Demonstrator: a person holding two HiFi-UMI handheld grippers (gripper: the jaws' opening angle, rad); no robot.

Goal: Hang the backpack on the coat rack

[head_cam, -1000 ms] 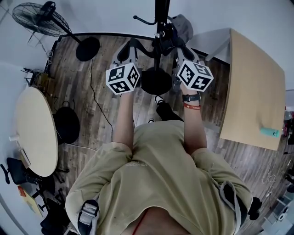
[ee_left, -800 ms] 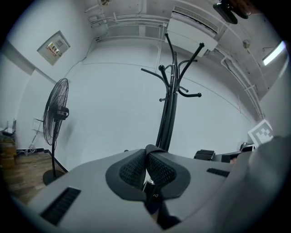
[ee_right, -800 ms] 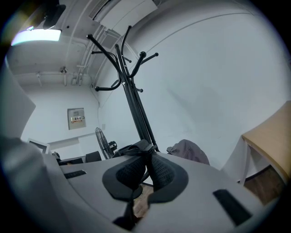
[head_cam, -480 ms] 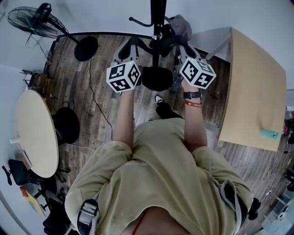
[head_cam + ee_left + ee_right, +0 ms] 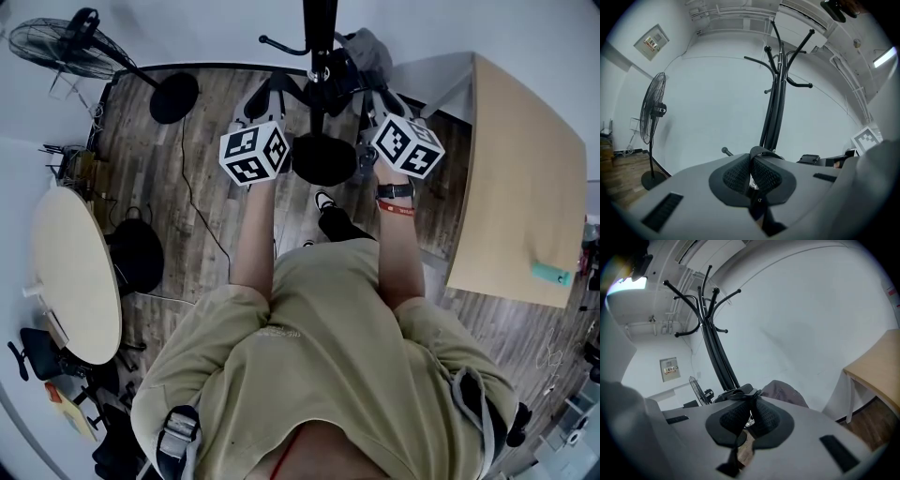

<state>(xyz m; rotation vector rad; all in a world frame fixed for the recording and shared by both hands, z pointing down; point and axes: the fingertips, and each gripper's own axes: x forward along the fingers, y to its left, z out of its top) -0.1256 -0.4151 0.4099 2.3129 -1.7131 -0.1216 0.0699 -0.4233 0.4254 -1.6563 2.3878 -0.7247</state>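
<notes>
Left gripper [image 5: 751, 172]: ribbed black pads closed tight on flat woven strap [image 5: 759, 151]. Right gripper [image 5: 749, 417]: same, pinching second strap [image 5: 751, 401]. Grey-and-black fabric backpack [image 5: 364, 54] at 12 o'clock, against thin black metal coat rack [image 5: 319, 37]. Below: grey-brown wood plank floor [image 5: 206, 202], white walls. Since one second ago, both grippers slightly nearer to pole.

Wood-plank floor [image 5: 169, 187] carries coat rack base [image 5: 323, 159], fan base [image 5: 173, 97], black bag [image 5: 137, 255] (cable [image 5: 202, 211] trailing nearby).
</notes>
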